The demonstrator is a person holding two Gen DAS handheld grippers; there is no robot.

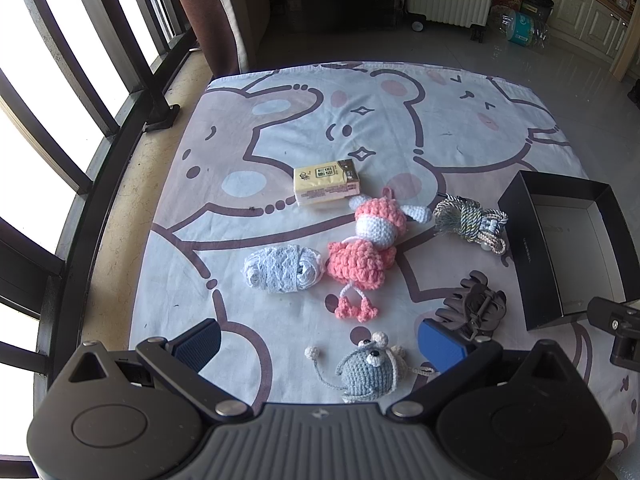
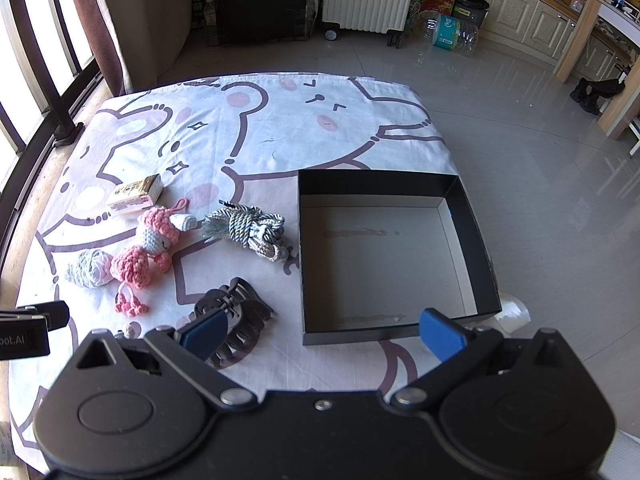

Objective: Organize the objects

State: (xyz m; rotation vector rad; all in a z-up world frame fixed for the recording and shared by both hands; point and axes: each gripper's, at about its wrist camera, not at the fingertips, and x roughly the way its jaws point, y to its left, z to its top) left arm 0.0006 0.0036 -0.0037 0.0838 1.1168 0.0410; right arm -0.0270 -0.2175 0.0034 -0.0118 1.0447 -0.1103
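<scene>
While both grippers (image 1: 320,344) (image 2: 323,330) gape wide, a cartoon-print sheet (image 2: 280,136) lies on glossy floor tiles (image 2: 520,152).

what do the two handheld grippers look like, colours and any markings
Both match. The left gripper and right gripper each have a matte black body with two round pivot housings, silver rivets at the linkage joints, a ribbed grey centre plate and bright blue pads on the jaws. The right wrist view shows white lettering ending "bot.AI" on the left gripper's side. No hands, sleeves or cables are visible.
</scene>
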